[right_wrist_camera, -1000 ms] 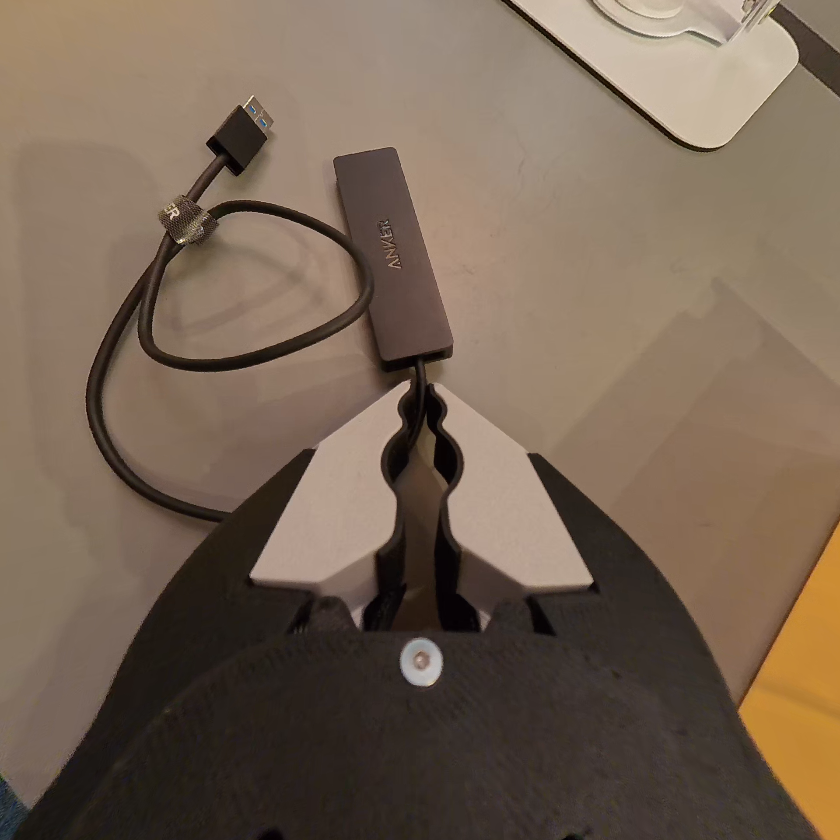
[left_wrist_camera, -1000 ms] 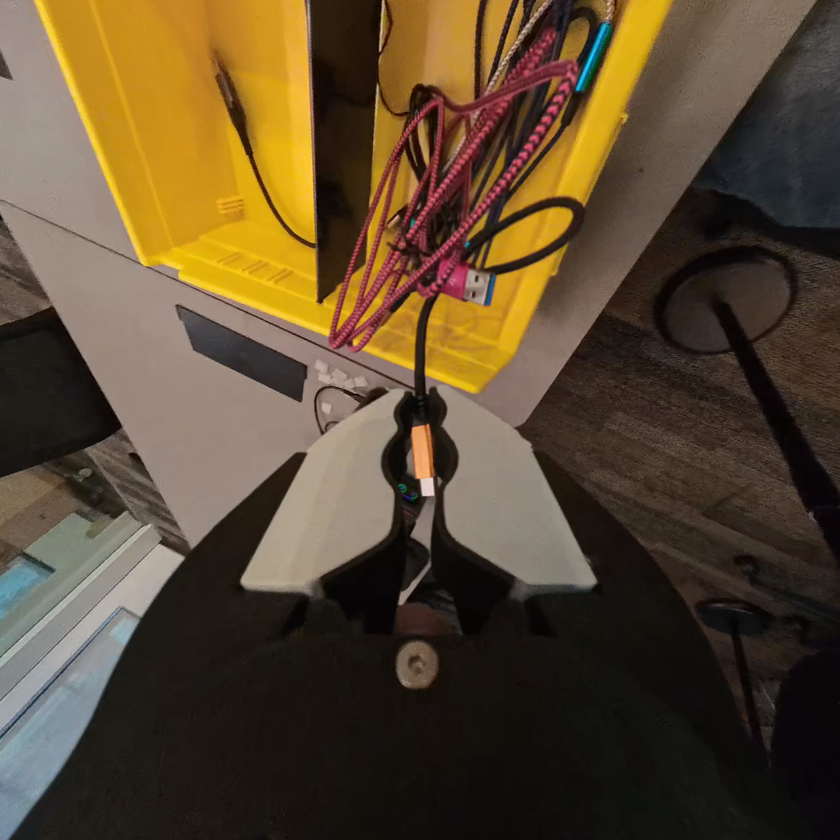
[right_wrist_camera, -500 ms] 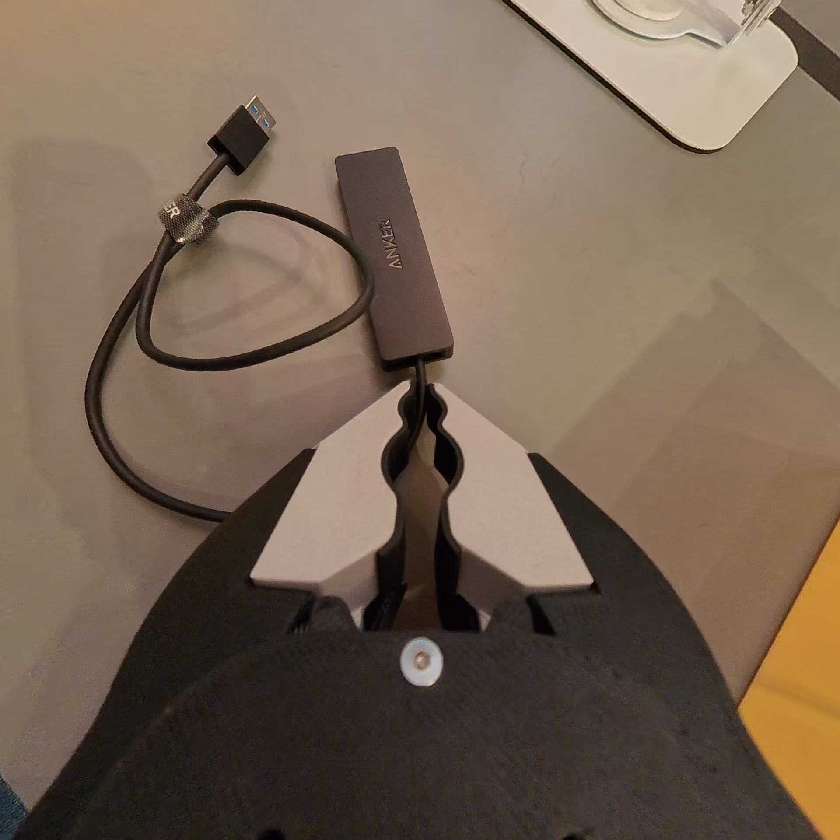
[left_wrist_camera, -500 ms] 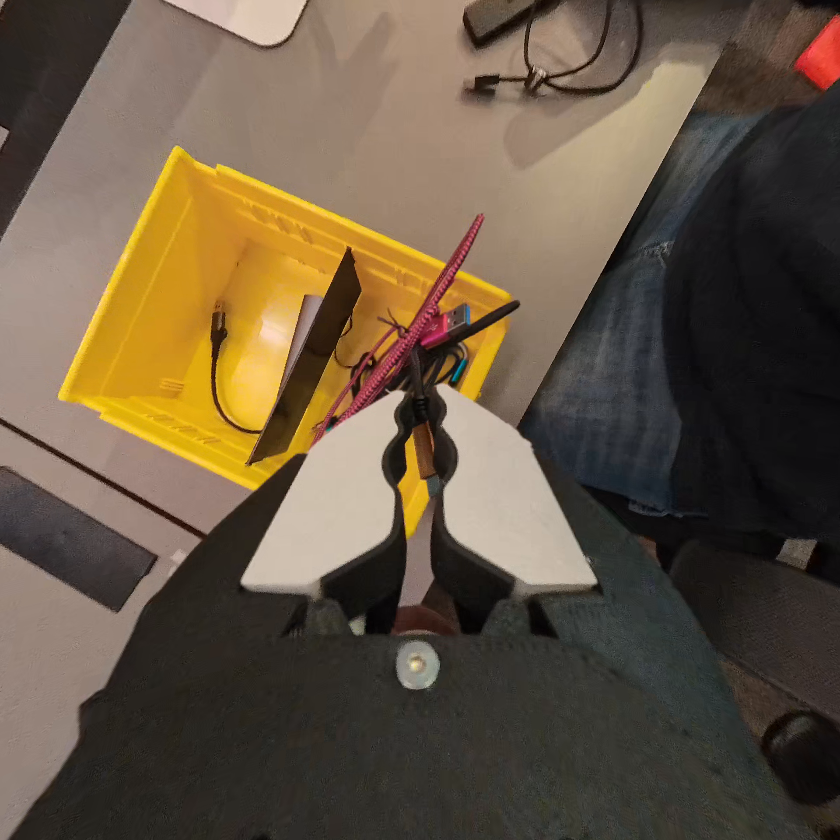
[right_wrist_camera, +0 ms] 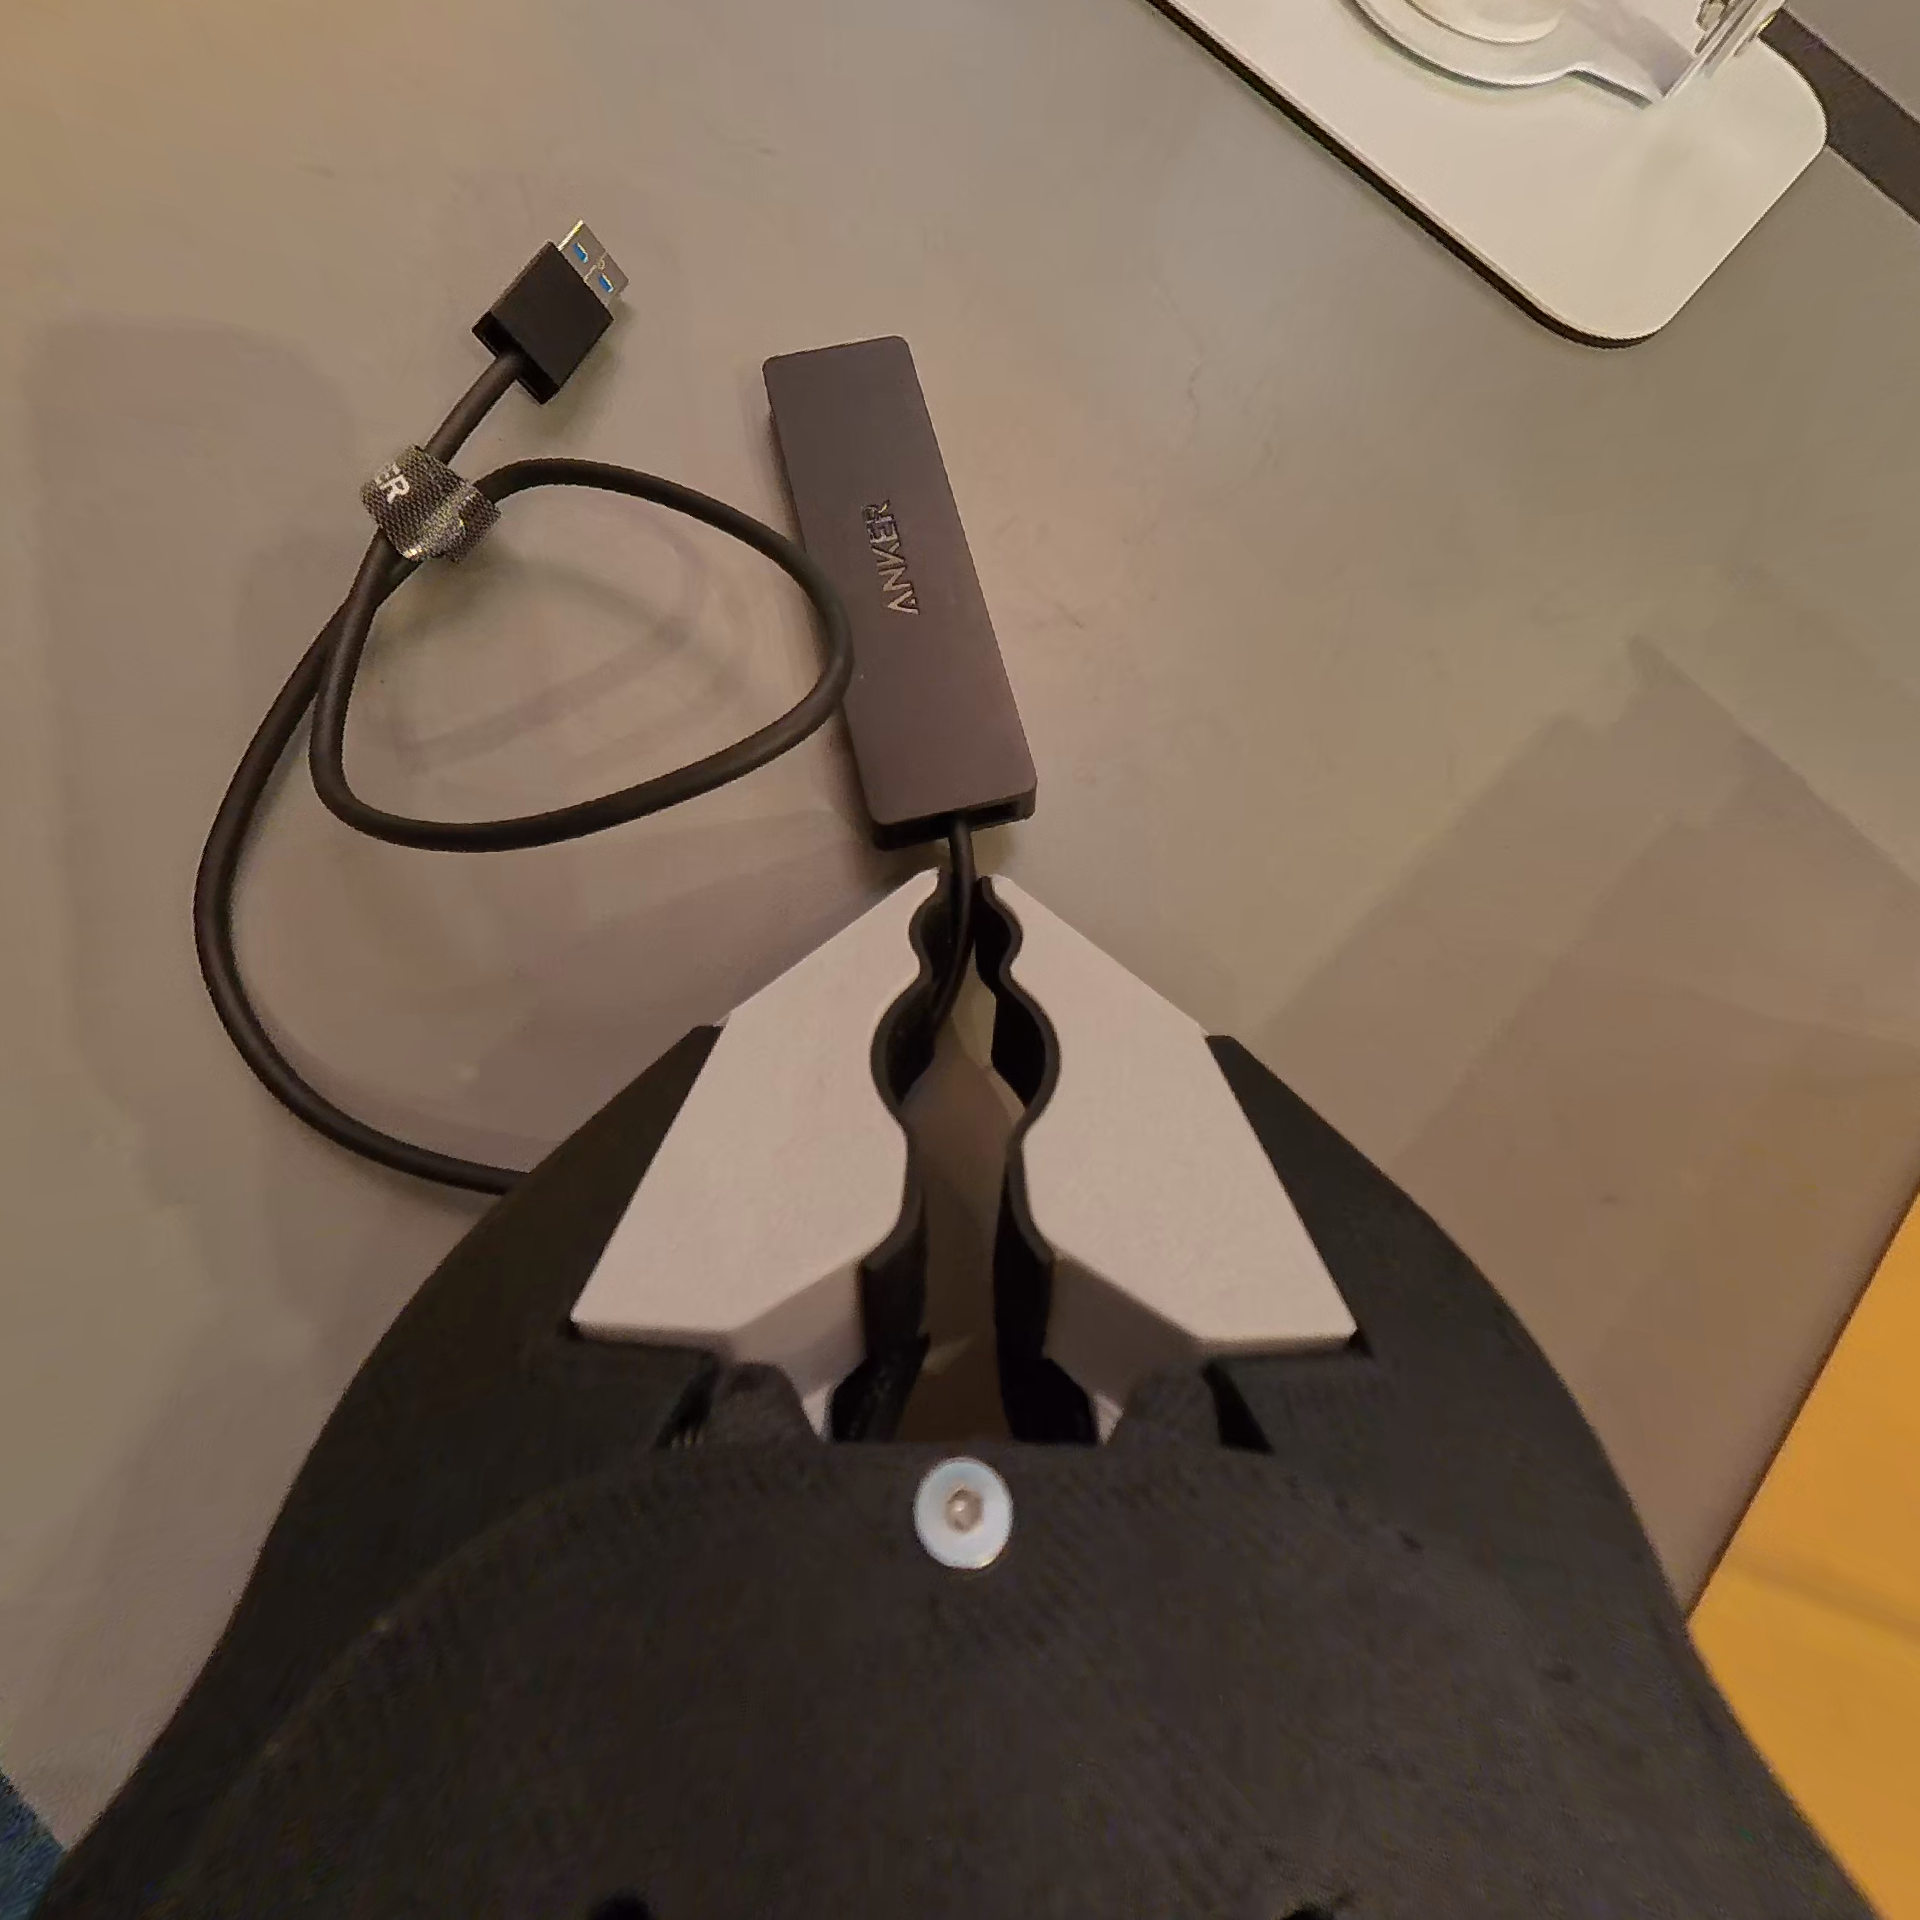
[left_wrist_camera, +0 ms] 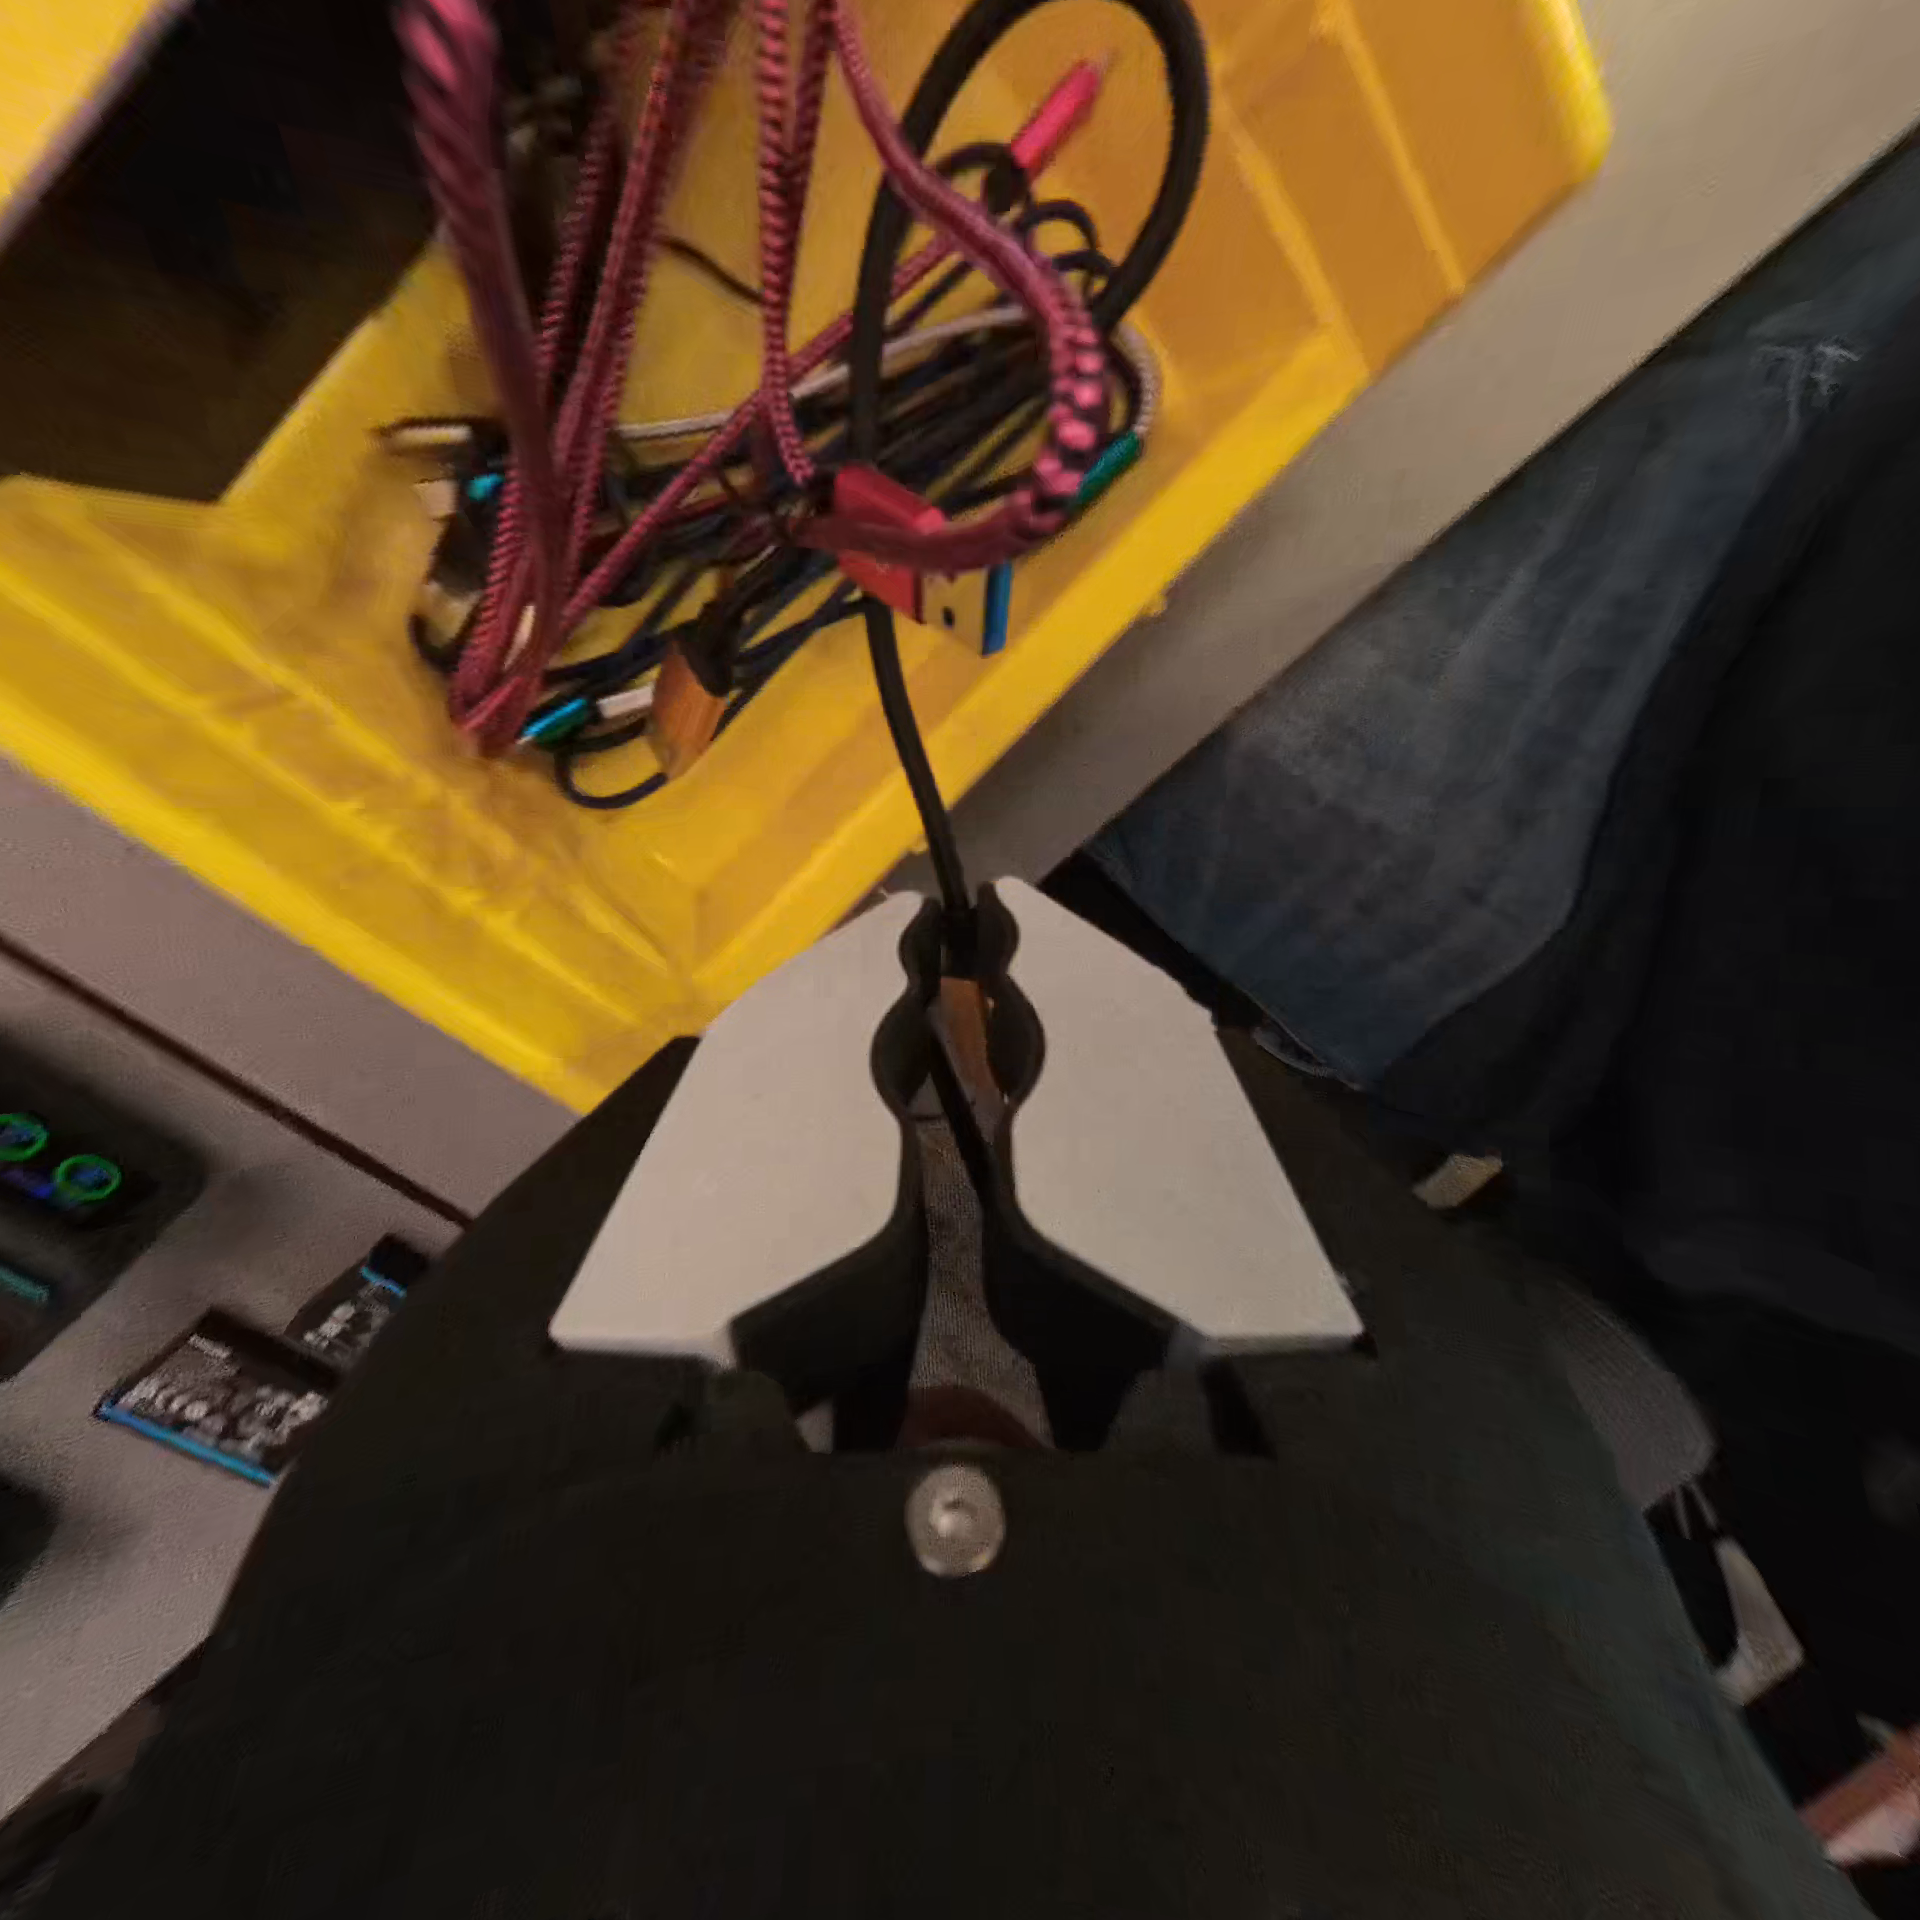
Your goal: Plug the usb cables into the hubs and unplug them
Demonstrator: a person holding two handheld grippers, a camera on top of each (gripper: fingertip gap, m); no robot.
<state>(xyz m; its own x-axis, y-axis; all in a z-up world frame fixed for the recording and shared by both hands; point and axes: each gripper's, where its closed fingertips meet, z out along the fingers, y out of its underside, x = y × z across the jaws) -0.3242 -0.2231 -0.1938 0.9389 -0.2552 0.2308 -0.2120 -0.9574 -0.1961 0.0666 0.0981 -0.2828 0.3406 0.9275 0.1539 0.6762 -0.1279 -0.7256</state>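
Orange-plugged black cable (left_wrist_camera: 914, 748) clamped in left gripper (left_wrist_camera: 958, 914); right gripper (right_wrist_camera: 961, 894) pinches hub's cord (right_wrist_camera: 964, 852).

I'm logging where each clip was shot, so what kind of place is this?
Probably an office or lab desk. A grey table holds a black USB hub, a yellow bin full of tangled cables, and a white stand base. A seated person's jeans show at the table's edge.

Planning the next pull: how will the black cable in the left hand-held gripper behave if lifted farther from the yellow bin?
The black cable looks floppy, and it loops through the magenta braided cables, so it will probably snag and drag them along.
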